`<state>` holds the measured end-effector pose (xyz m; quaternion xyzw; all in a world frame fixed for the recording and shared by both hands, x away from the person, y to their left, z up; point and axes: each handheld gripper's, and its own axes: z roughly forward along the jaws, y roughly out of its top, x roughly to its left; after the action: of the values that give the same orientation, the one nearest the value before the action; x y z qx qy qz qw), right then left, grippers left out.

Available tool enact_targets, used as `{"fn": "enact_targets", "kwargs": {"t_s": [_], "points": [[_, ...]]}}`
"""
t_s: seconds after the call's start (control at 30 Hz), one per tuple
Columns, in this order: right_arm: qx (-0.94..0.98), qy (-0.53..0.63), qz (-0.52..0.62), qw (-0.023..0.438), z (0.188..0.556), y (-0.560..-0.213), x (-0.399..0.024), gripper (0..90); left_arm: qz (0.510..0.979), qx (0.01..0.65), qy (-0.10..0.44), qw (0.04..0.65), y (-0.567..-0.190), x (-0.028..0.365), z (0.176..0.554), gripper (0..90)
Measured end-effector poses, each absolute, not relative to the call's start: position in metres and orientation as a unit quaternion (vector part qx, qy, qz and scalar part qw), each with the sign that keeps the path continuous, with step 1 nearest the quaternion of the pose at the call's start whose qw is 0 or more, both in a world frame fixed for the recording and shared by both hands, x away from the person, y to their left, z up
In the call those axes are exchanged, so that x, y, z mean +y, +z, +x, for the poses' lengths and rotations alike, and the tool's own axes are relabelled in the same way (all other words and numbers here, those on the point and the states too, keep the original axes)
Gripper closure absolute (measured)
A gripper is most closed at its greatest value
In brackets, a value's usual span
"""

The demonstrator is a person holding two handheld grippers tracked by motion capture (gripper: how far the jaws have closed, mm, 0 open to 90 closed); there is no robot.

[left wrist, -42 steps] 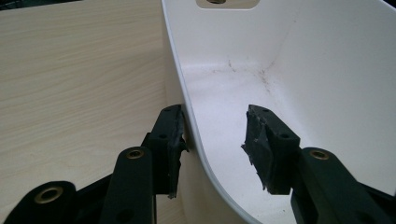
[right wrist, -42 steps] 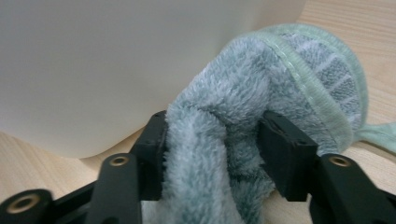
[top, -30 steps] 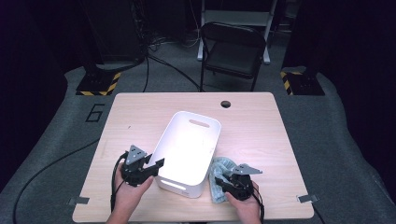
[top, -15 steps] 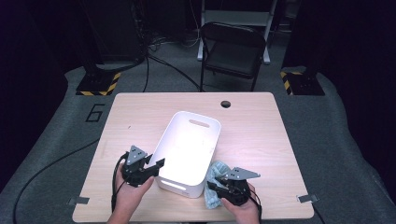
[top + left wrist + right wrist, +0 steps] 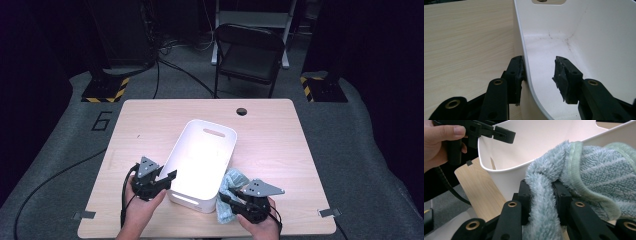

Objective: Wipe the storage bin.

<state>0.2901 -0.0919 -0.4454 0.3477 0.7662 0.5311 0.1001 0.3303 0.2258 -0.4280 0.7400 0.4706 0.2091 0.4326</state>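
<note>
Bench (image 5: 280, 140): pale wood-grain laminate, matt. Bin (image 5: 200, 165): white plastic, smooth, slight sheen, faint scuffs inside. Towel (image 5: 584, 167): teal terry cloth, fluffy, ribbed hem. Claws: matt black plastic, rough rubbery pads (image 5: 560, 72).

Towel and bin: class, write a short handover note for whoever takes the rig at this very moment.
Left gripper: jaws straddle the bin's near-left wall, one pad outside touching it, the other inside and clear. They have just closed a little; not clamped yet.
Right gripper: shut on a fold of the towel, lifted beside the bin's near-right corner.
Done: towel gripped.
Left: bin is empty; probably carry the towel over the rim, drop it in, release.
</note>
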Motion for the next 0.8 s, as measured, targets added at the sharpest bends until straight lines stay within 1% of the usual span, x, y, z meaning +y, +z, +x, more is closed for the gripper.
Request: {"fn": "enact_targets", "kwargs": {"t_s": [0.17,0.3,0.37,0.5,0.63,0.8], "points": [[0.771,0.519,0.356,0.097,0.292,-0.455,-0.089,72.5,0.741,0.470,0.209,0.431,-0.428,0.226,0.330,59.1],[0.768,0.517,0.368,0.086,0.299,-0.461,-0.090,72.5,0.738,0.478,0.200,0.433,-0.427,0.231,0.329,60.7],[0.766,0.515,0.373,0.091,0.306,-0.462,-0.090,72.5,0.730,0.487,0.193,0.439,-0.427,0.232,0.328,59.5],[0.759,0.510,0.388,0.116,0.323,-0.462,-0.091,72.5,0.724,0.488,0.180,0.453,-0.424,0.236,0.327,56.9],[0.760,0.504,0.395,0.110,0.331,-0.470,-0.097,72.5,0.731,0.478,0.178,0.452,-0.424,0.234,0.326,53.2],[0.776,0.482,0.397,0.093,0.331,-0.484,-0.096,72.5,0.730,0.479,0.179,0.454,-0.424,0.233,0.325,52.3]]}}
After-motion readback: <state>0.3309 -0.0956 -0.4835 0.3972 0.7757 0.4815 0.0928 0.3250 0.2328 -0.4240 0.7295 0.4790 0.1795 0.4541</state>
